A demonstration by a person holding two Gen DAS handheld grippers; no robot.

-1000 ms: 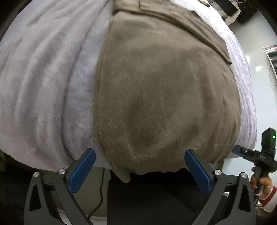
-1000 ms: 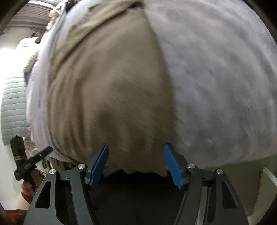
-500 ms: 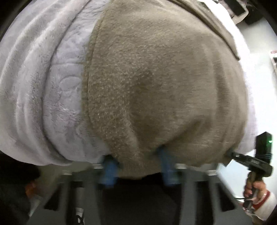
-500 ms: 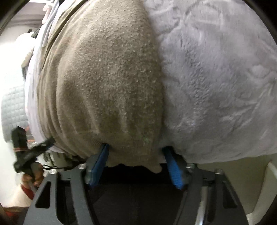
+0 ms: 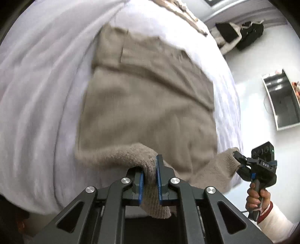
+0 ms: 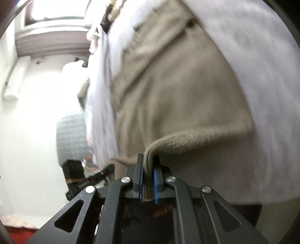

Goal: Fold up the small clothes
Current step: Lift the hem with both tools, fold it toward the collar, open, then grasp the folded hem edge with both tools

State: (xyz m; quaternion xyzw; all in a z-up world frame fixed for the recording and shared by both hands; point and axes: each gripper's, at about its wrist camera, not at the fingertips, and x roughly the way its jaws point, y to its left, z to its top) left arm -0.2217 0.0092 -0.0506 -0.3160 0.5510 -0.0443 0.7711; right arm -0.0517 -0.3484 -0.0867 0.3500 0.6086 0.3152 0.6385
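A beige knitted garment [image 5: 146,105] lies spread on a pale lilac blanket [image 5: 37,93]. My left gripper [image 5: 150,165] is closing the last bit on the garment's near hem, which is pinched between the blue pads and lifted off the blanket. At the right of the left wrist view, the right gripper [image 5: 237,155], held by a hand [image 5: 256,195], grips the hem's other corner. In the right wrist view, my right gripper [image 6: 148,159] is closing tight on the bunched hem of the garment [image 6: 178,90]. The left gripper [image 6: 93,178] shows there as a dark blur at the left.
The blanket [image 6: 271,93] covers a bed that ends just under both grippers. More clothes [image 5: 183,11] lie at its far end. On the white floor are black bags [image 5: 249,33] and a white-framed box [image 5: 281,101]. A pale quilted item [image 6: 71,135] stands beside the bed.
Both grippers went from open around the garment's near hem to shut on it. They have since risen and drawn back, lifting the hem off the blanket.
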